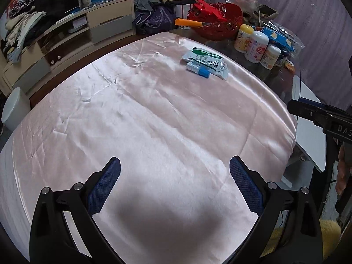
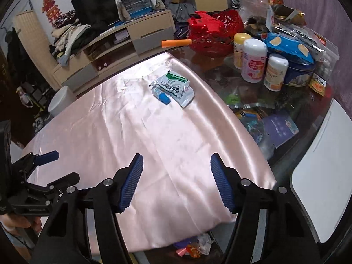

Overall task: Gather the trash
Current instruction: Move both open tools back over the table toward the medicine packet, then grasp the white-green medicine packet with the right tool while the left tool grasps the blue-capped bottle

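A crumpled white and green wrapper (image 1: 205, 61) lies on the far part of the pink satin cloth (image 1: 140, 118), with a small blue-capped tube (image 1: 197, 68) against its near side. Both also show in the right wrist view: the wrapper (image 2: 175, 87) and the tube (image 2: 161, 95). My left gripper (image 1: 175, 176) is open and empty above the near cloth, far from the trash. My right gripper (image 2: 177, 173) is open and empty, also well short of it. Below the table's near edge, a bin holds colourful scraps (image 2: 193, 247).
A red basket (image 1: 216, 23) with an orange-handled tool, several white bottles (image 1: 256, 46) and snack bags crowd the far right of the table. A white chair (image 2: 323, 176) stands at the right. A TV cabinet (image 1: 66, 41) and a white stool (image 1: 14, 107) stand at the left.
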`<state>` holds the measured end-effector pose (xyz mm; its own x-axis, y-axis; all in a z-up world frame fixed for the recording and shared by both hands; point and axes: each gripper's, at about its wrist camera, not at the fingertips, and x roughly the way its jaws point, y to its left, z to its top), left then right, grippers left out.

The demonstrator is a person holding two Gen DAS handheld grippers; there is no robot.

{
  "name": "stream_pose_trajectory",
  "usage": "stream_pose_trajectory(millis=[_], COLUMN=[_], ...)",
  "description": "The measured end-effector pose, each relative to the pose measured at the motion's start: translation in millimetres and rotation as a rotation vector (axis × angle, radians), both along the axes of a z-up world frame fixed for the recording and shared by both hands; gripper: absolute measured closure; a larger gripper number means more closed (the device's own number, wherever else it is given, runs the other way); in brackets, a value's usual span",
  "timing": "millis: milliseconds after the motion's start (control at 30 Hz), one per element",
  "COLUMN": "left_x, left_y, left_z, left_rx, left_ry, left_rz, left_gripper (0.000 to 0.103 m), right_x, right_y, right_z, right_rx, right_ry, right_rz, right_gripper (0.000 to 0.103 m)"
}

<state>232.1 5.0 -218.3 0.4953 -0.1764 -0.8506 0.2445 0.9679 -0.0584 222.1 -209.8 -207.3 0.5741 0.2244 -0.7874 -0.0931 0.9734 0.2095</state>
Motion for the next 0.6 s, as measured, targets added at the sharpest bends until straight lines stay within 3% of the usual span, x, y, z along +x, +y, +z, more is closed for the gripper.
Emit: stream_pose_trajectory(millis=[67,167,600], left_x=[20,49,128], left_y=[-3,-8,-32], left_z=[-6,-14,-41], left_rx=[-0.010,-0.022,-0.006], left_ry=[0.012,0.025,0.046], left_rz=[0.002,0.005,-0.034], left_gripper=[0.017,0.021,0.021], right_x=[26,58,164], right_y=[5,12,18], right_z=[-6,-14,-53], right_rx=[0.015,0.019,0.056], right_ry=[0.015,0.025,0.058], right_rz=[0.012,0.022,0.028], right_gripper=[0.052,0.053,0.053])
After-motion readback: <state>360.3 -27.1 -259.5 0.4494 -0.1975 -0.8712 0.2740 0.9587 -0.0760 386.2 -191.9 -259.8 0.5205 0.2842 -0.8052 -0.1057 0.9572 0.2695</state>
